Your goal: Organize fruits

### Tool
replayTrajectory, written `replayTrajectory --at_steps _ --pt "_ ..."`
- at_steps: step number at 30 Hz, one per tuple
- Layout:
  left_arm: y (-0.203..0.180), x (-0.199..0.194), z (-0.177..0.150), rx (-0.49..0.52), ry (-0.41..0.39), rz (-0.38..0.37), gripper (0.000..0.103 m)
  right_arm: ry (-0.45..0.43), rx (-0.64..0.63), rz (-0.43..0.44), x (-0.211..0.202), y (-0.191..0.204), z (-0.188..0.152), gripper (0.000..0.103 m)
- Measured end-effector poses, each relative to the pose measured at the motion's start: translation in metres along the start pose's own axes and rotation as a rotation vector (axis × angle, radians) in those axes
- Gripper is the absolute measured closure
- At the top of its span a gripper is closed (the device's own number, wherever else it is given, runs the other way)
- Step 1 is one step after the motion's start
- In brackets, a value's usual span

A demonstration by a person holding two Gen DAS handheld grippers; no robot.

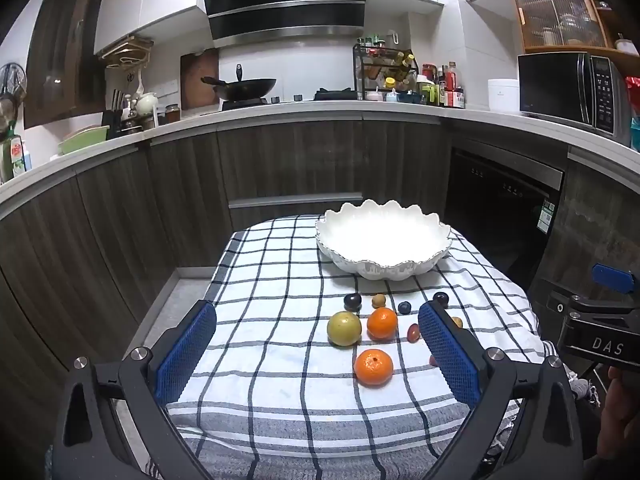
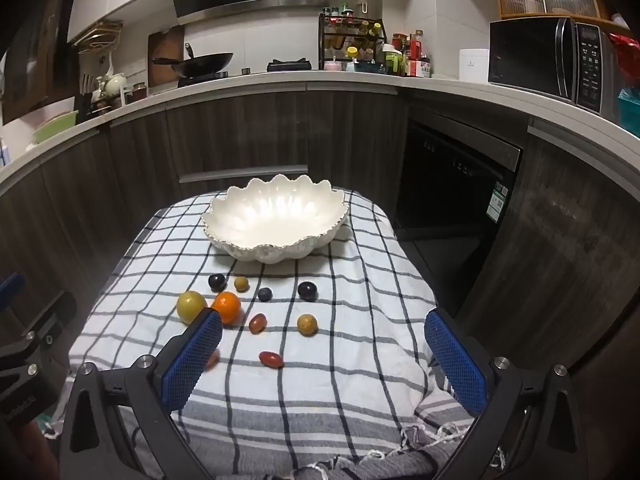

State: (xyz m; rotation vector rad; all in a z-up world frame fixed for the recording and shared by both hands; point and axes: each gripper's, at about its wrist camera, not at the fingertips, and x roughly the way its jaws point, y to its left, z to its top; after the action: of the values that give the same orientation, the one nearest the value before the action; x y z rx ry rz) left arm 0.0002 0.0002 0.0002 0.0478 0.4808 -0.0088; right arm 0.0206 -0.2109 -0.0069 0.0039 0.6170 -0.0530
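Kitchen setting: dark wood-grain cabinets under a pale counter, with a small table draped in a white cloth with dark grid lines in front of them.

Left gripper: blue-padded jaws spread fully apart, nothing between the pads, tilted down toward the cloth. Right gripper: same state, jaws wide and empty, also angled down over the near end of the table.

Fruit lies loose on the cloth between the grippers and the bowl. Nearest the left gripper: an orange mandarin, a second mandarin behind it, and a yellow-green round fruit just beside that one. Farther back is a row of small pieces: dark plum, small tan fruit, blueberry-like berry, and a second dark plum.

White scalloped bowl sits at the far end of the cloth, empty, well apart from the fruit.

View differences: the right wrist view shows a red oval fruit, a reddish-brown one and a tan round one in full; in the left view the right finger mostly hides these. In the right view the left finger covers the near mandarin almost entirely. The left view catches the right gripper's black body at the right edge.
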Motion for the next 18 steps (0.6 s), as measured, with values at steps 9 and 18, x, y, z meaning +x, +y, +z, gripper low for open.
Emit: replayTrajectory --at_steps 9,18 --pt "0.0015 0.0029 -0.0005 -0.008 0.006 -0.003 0.0 -0.001 -0.006 0.01 -0.0015 0.0008 0.0001 0.0" --pt "0.0018 0.0011 0.0002 -0.012 0.004 -0.004 0.0 -0.004 -0.001 0.004 -0.0024 0.0006 -0.0003 0.0"
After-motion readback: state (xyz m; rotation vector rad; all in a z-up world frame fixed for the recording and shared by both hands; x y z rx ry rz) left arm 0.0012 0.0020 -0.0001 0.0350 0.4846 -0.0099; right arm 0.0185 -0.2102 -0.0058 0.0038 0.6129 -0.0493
